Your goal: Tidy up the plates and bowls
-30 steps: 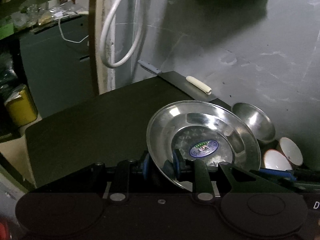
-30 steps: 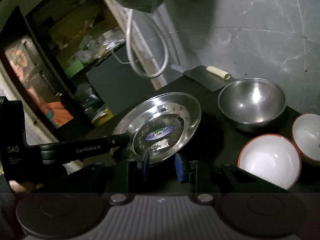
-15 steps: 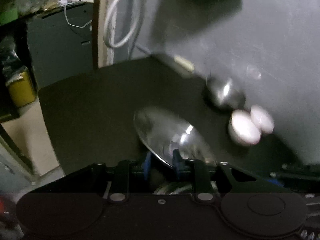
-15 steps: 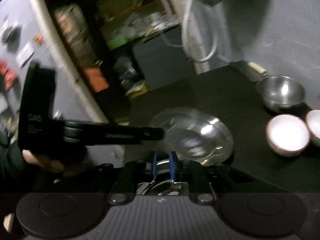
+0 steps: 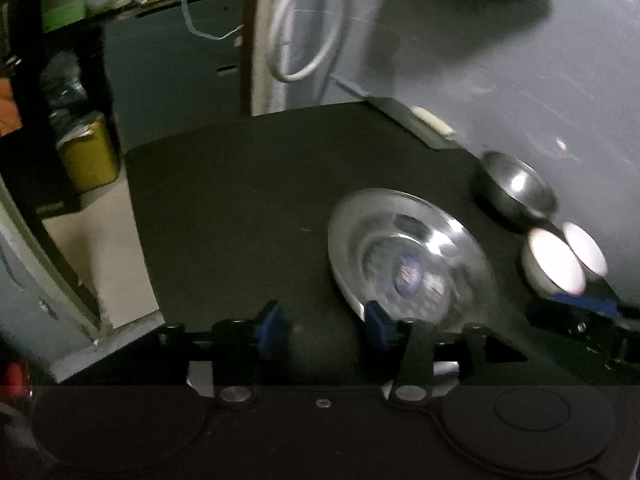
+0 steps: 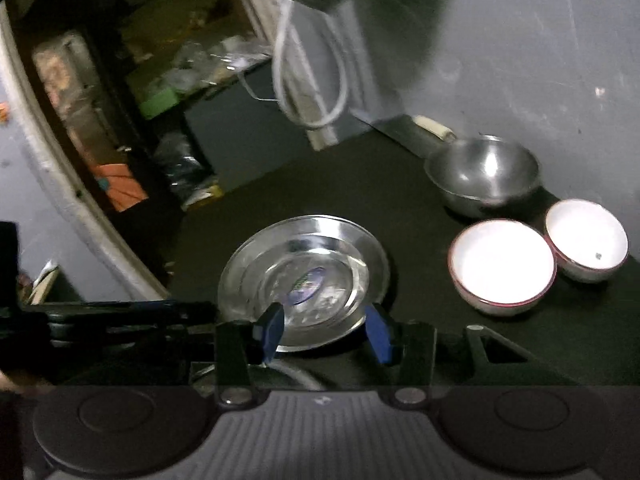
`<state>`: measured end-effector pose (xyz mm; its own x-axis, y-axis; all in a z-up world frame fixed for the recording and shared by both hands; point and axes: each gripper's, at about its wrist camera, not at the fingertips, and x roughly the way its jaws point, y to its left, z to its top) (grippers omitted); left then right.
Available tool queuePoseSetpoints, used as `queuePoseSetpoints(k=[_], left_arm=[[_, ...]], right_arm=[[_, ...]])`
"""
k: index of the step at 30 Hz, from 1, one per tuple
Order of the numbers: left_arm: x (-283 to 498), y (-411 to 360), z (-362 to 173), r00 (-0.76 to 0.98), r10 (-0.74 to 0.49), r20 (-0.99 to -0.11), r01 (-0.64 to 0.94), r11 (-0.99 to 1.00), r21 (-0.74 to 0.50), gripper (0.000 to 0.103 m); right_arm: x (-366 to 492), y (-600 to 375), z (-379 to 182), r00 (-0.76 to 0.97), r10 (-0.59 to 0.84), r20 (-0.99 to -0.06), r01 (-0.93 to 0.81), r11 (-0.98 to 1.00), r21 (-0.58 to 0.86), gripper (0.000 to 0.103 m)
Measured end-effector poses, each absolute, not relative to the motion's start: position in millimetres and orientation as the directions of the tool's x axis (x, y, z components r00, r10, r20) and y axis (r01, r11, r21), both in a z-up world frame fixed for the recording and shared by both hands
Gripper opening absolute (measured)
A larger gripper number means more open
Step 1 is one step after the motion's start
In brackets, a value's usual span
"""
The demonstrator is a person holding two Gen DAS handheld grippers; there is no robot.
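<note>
A steel plate (image 5: 408, 264) with a blue sticker lies flat on the dark table (image 5: 248, 200); it also shows in the right wrist view (image 6: 308, 276). My left gripper (image 5: 322, 326) is open and empty, just left of the plate's near rim. My right gripper (image 6: 324, 332) is open and empty, its blue pads either side of the plate's near rim. A steel bowl (image 6: 482, 174) stands at the back right. Two white bowls with red rims (image 6: 502, 266) (image 6: 586, 240) stand side by side in front of it.
A grey wall (image 6: 540, 60) runs behind the bowls, with a flat grey board and a cream stick (image 6: 434, 126) at its foot. A white cable loop (image 5: 304, 36) hangs at the table's far edge. A yellow tin (image 5: 90, 156) and cluttered shelves lie beyond the left edge.
Both grippers were shut on the plate and held it tilted in the air. Now the plate lies flat on the table and both grippers have opened and let go.
</note>
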<state>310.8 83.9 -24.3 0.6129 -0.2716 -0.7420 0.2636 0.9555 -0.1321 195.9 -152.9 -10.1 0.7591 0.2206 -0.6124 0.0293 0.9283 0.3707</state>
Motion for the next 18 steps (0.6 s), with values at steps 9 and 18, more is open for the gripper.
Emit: queuePoseSetpoints(k=[9, 18], left_arm=[[360, 73, -35, 0.635, -0.255, -0.729, 0.244, 0.962, -0.124, 0.077], [374, 64, -46, 0.604, -0.275, -0.748, 0.266, 0.954, -0.136, 0.093]], right_arm=[[233, -159, -35, 0.733, 0.218, -0.645, 0.074, 0.916, 0.394, 0.051], [249, -159, -48, 0.712, 0.225, -0.665, 0.083, 0.914, 0.397, 0.053]])
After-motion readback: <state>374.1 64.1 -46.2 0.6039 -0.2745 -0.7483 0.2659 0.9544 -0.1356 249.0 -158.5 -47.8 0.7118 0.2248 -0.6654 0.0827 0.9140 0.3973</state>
